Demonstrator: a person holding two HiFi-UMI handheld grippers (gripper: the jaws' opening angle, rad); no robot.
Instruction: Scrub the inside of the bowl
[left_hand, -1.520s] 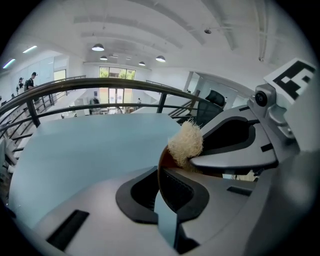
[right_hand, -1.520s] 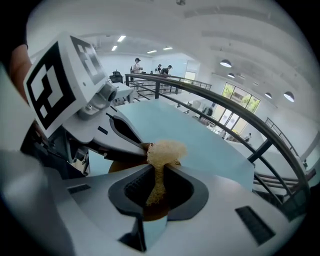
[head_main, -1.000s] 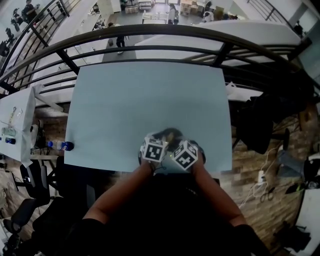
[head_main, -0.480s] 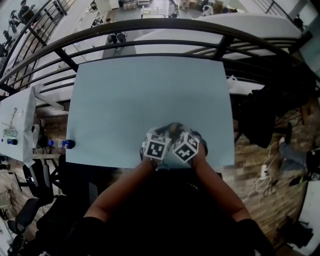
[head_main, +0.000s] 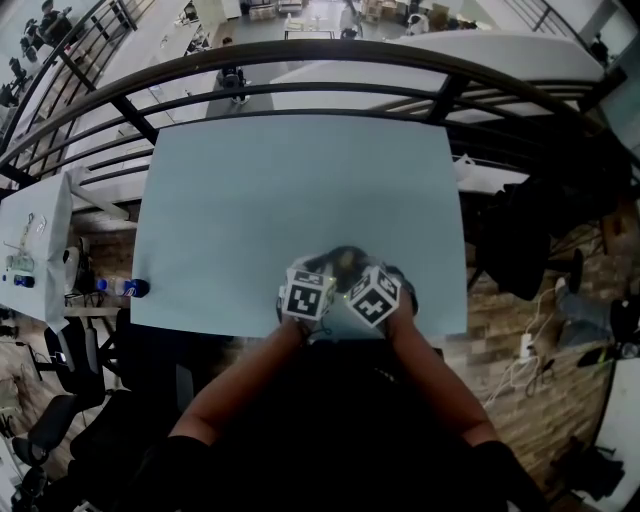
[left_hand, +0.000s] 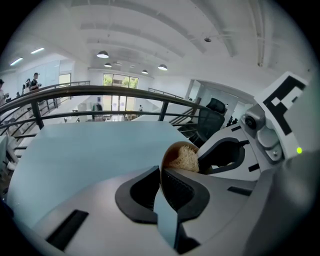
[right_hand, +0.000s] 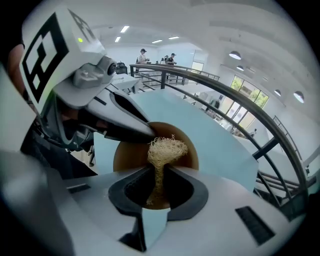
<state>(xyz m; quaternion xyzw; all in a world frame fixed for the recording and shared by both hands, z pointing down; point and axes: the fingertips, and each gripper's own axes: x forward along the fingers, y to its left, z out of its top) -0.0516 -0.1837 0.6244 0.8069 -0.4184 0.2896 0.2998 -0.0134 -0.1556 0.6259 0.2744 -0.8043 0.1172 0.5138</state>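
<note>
Seen from the head view: left hand-held gripper (head_main: 305, 297) and right hand-held gripper (head_main: 372, 296) side by side at near edge of pale blue surface (head_main: 300, 190), marker cubes almost touching, whatever is held hidden beneath them.

Left gripper view: jaws pinched shut on thin rim of brown bowl (left_hand: 168, 152). Bowl tipped up on edge, straw-coloured scrubber (left_hand: 184, 159) inside it, right hand-held gripper just beyond.

Right gripper view: jaws clamped on stem of scrubber, fibrous head within bowl's hollow. Left jaw tips on rim at upper left.
</note>
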